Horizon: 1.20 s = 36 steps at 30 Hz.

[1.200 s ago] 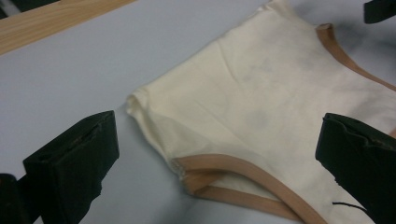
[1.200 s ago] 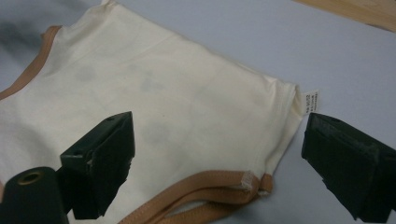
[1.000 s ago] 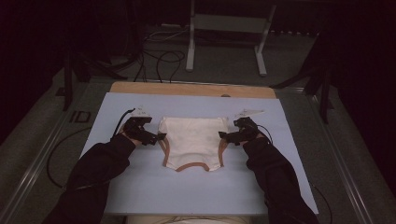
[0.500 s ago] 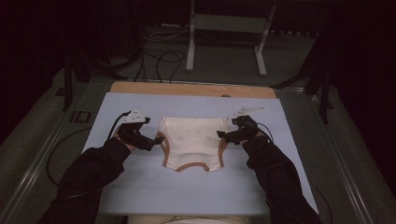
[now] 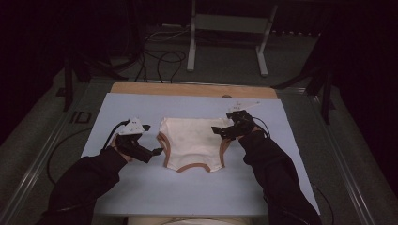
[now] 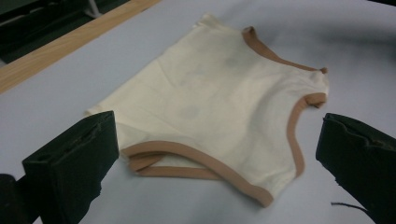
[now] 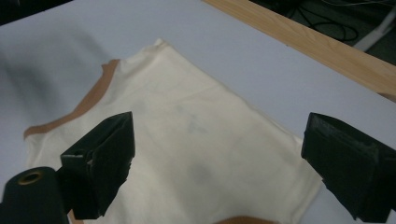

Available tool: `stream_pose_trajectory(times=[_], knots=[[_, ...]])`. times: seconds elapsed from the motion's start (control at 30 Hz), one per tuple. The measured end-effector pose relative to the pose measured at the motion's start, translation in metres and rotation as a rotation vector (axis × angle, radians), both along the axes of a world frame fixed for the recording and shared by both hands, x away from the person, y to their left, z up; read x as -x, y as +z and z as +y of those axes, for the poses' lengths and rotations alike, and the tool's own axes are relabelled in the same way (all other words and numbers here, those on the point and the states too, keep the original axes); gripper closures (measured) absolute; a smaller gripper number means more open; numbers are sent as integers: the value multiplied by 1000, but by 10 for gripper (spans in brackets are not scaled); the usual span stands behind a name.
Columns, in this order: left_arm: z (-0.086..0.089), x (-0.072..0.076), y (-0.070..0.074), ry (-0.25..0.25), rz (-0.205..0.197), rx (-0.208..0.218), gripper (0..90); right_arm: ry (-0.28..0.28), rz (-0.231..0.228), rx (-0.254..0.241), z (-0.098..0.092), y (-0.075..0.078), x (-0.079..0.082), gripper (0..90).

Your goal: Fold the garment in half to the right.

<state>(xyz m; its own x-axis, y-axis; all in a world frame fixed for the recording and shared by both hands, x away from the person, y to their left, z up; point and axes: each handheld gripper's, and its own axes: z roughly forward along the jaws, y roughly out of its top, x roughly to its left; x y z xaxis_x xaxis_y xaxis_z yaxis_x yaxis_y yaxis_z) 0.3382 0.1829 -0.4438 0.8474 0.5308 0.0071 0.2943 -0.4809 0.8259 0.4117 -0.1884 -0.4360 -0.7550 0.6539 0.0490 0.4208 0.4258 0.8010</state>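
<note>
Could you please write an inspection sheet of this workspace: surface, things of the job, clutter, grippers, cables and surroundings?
Surface: pale blue mat on a table, wooden strip along the far edge.
Job's things: cream garment with brown trim, lying flat at the mat's middle.
Clutter: nothing seen on the mat.
Grippers: left hand-held gripper open, beside the garment's left edge, apart from it; right hand-held gripper open, over the garment's right edge; contact cannot be told.
Cables: one trails from each gripper; loose cables on the floor beyond the table.
Surroundings: dark room, metal stand behind the table.
</note>
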Motion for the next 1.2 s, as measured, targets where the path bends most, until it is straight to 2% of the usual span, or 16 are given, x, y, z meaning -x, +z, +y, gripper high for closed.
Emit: stream_pose_trajectory(times=[0.33, 0.43, 0.67, 0.8, 0.83, 0.93, 1.2], knots=[[-17, 15, -10, -89, -4, -20, 3, 52, 0, 3, 26, 5, -7, 96], [-20, 18, -14, -100, -19, -34, 4, 68, 1, 2, 33, 4, -10, 97], [-25, 20, -25, -155, -12, -46, 4, 94, 18, -13, 50, -1, -14, 96], [-30, 20, -34, -185, 1, -85, 5, 112, 20, -19, 61, -4, -17, 97], [-31, 19, -36, -189, 12, -81, 7, 116, 24, -22, 63, -5, -17, 96], [-34, 19, -42, -199, 11, -94, 18, 122, 32, -18, 70, -8, -19, 96], [-42, 12, -55, -221, 29, -177, 59, 133, 55, -1, 82, -16, -21, 96]])
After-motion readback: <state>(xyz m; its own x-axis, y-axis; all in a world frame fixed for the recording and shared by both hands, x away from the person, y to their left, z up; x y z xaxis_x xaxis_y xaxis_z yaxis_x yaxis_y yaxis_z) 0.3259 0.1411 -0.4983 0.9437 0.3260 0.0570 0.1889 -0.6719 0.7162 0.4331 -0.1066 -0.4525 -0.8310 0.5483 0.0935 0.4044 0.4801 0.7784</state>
